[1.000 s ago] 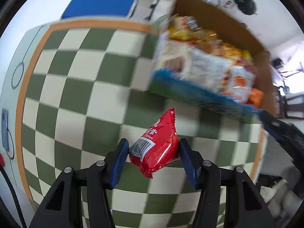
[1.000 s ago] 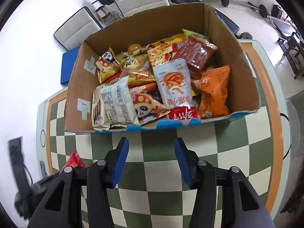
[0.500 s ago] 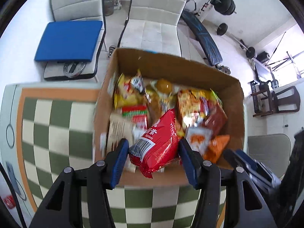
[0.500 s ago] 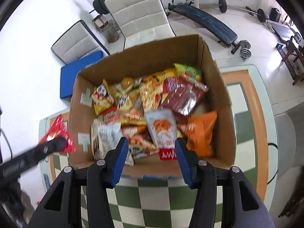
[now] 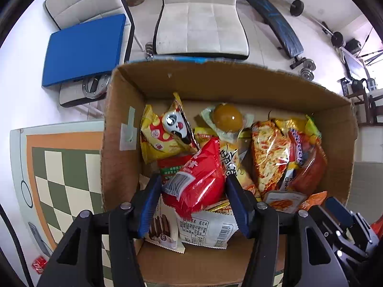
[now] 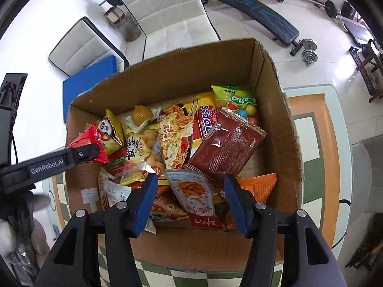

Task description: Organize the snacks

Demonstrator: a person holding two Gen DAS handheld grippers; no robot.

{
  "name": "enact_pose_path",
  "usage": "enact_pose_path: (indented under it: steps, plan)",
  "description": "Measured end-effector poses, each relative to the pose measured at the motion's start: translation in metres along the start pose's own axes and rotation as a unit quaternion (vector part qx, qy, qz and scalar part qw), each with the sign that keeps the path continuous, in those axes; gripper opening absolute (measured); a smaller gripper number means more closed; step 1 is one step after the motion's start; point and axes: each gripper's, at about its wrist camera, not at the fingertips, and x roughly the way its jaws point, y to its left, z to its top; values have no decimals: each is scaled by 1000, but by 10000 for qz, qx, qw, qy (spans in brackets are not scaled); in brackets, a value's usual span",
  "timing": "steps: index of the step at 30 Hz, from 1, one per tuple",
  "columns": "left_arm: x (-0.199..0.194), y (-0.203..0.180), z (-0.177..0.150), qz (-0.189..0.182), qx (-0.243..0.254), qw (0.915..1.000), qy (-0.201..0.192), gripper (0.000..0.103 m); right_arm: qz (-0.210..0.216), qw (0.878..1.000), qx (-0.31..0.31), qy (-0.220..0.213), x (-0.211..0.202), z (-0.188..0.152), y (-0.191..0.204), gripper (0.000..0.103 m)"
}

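My left gripper (image 5: 193,181) is shut on a red snack packet (image 5: 195,179) and holds it above the left part of an open cardboard box (image 5: 239,81) full of snack bags. In the right wrist view the same left gripper (image 6: 93,149) and red packet (image 6: 87,141) hang over the box's left side. My right gripper (image 6: 190,179) is open and empty, above the box's (image 6: 275,124) near side, over a white noodle-snack bag (image 6: 194,193) and beside a dark red bag (image 6: 227,148).
The box stands on a green and cream checkered table (image 5: 59,179) with an orange border (image 6: 335,143). White chairs (image 5: 201,16), a blue pad (image 5: 83,47) and a weight bench (image 6: 258,19) stand on the floor beyond the table. A small red item (image 5: 39,264) lies at the table's near left.
My left gripper has carried the red packet from above the bare table to over the box and lower into it. My right gripper has moved forward over the box's near edge.
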Motion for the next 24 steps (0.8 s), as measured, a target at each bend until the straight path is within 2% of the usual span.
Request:
enact_pose_path:
  steps: [1,2,4,6,9,18,24]
  plan:
    - [2,1,-1,-47,-34,10000,24,59,-20,10000,-2,23,2,1,0,63]
    - [3,2,-2,-64,-55,10000,19,74,-24,10000,-2,46,4,1,-1,65]
    - [2,3,-5,-85,-89,9999,-34,92,-24,10000,0,77,6,2,-2,75]
    - [-2,4,-9,-114,-116,9998,-91,93,-51,9999,-2,104,7,0,-3,79]
    - [-9,5,-16,-149,-123,9997,-178,93,-107,9999,-35,115,7,-3,-3,90]
    - [-37,1,-53,-187,-47,9984,-536,94,-355,9991,-219,13,-12,-22,-4,92]
    - [-73,-1,-92,-34,-60,9946,-1032,94,-376,9982,-396,-229,-45,-48,0,93]
